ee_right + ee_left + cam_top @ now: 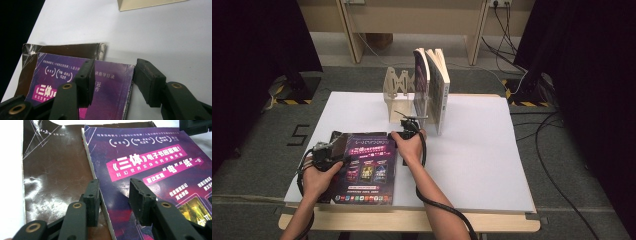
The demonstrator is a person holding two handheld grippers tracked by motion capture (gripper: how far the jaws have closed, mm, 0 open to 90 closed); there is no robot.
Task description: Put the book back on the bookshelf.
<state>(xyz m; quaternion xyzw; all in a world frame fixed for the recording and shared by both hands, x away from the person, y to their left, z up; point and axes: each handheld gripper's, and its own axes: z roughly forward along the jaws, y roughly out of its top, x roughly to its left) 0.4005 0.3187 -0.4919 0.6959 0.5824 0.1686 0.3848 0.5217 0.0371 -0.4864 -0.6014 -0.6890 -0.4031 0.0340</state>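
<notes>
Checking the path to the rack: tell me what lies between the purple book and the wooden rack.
Bare white board in the high view; nothing lies between purple book and wooden rack.

We take this for a lab/recording setup, not a home: black curtains (592, 60) both sides, hazard-taped stand bases (292, 95) on grey carpet, cables (557, 165) across floor, white board (472, 160) on a wooden table (412, 221), wall sockets w/ leads.

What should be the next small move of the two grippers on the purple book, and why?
Probably close the right gripper on the purple book. Its jaws stand apart astride the book's far corner, one over the cover and one past the edge, so nothing is gripped yet. The left gripper likewise straddles the opposite edge, above the brown book underneath. Two books already stand in the rack.
</notes>
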